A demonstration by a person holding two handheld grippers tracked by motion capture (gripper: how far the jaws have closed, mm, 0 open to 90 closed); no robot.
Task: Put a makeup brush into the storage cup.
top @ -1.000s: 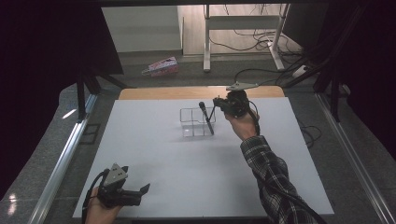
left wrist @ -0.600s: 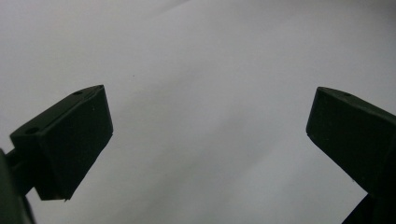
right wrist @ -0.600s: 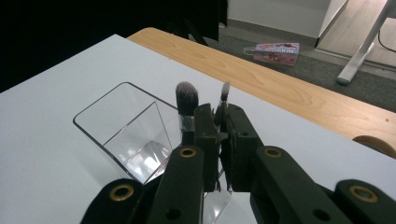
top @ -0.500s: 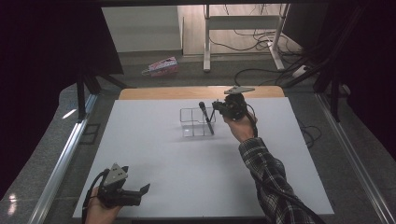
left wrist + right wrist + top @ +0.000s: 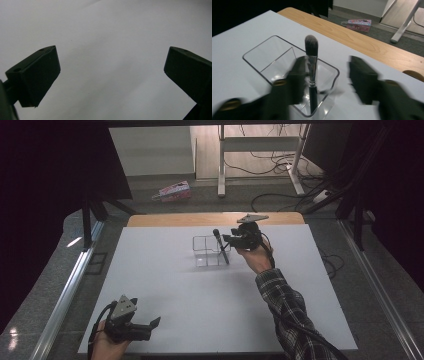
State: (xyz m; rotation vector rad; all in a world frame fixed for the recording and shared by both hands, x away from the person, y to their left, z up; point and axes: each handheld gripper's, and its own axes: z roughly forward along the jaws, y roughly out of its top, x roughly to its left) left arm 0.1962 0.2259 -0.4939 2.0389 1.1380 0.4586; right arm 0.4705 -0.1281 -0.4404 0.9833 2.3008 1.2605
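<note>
A clear plastic organizer [image 5: 206, 257] with compartments stands on the white tabletop [image 5: 210, 305], towards its far side. A black-handled makeup brush [image 5: 220, 246] leans in its right compartment with the bristles up. My right gripper [image 5: 229, 239] hovers just right of the brush at its upper part. In the right gripper view the organizer [image 5: 274, 57] and the brush [image 5: 311, 62] are close. The right gripper [image 5: 328, 67] is open, its blurred jaws spread, and the brush stands by the left jaw. My left gripper [image 5: 152, 322] rests open at the near left edge; my left gripper [image 5: 112, 62] faces bare white table.
A wooden strip [image 5: 200, 219] borders the table's far edge. On the floor beyond lie a pink box [image 5: 172, 191], white desk legs [image 5: 221, 165] and cables [image 5: 280, 195]. Metal rails [image 5: 70, 285] run along both sides of the table.
The right gripper has shifted slightly towards me beside the brush, and its jaws look blurred by motion. The brush stays in the organizer. The left gripper has not moved.
</note>
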